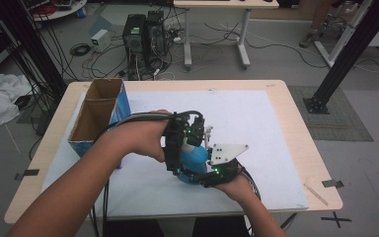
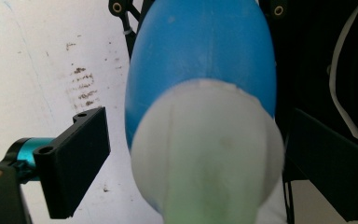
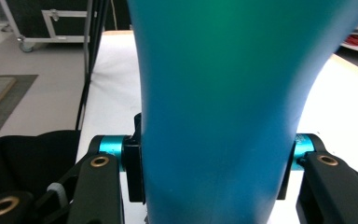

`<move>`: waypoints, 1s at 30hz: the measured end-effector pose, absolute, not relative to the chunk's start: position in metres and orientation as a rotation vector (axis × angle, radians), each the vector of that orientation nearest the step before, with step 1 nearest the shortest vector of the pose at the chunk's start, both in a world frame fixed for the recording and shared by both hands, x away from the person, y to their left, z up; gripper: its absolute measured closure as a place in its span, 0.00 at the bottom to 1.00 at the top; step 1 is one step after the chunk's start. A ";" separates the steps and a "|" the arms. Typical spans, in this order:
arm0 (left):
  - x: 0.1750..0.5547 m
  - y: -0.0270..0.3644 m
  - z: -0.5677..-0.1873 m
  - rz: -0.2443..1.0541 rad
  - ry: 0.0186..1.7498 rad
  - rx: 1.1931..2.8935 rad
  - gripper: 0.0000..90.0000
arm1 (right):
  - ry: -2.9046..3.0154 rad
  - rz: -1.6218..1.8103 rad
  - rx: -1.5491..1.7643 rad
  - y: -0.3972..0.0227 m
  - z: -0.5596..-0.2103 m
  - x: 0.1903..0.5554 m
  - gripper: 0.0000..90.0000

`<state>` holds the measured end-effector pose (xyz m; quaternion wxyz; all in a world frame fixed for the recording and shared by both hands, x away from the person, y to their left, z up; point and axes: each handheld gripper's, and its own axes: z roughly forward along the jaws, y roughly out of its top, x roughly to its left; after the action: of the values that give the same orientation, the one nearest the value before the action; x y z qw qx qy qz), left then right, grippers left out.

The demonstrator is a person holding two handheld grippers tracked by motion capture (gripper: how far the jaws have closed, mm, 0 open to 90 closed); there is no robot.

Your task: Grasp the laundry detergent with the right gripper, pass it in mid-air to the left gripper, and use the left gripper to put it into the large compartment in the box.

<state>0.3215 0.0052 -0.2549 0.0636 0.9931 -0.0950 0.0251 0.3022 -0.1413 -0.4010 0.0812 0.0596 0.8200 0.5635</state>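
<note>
Surface: white sheet (image 1: 256, 123) is spread over the wooden counter (image 1: 301, 128).
Object: blue bottle (image 1: 195, 157) with a white end is held above the sheet, at mid-counter.
Right gripper (image 3: 209, 163): fingers are clamped on the bottle's body.
Left gripper (image 2: 200, 158): fingers are spread beside the white end, not pressing.

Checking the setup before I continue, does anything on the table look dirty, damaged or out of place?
The white mat carries dark smudges and specks left of the blue bottle. Nothing looks spilled or broken, and the cardboard box stands upright.
</note>
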 end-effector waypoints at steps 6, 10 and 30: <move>0.320 0.003 -0.259 0.054 -0.276 3.014 0.08 | 2.462 1.696 0.150 -0.134 -0.401 0.304 0.51; 0.320 0.003 -0.263 0.053 -0.271 3.024 0.08 | 2.462 1.698 0.138 -0.129 -0.401 0.304 0.51; 0.320 0.003 -0.264 0.071 -0.283 3.053 0.22 | 2.467 1.697 0.147 -0.127 -0.401 0.304 0.51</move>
<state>0.3199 0.0034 -0.2639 0.0371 0.9948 -0.0922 0.0231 0.3045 -0.1270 -0.4012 0.0717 0.0489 0.8208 0.5646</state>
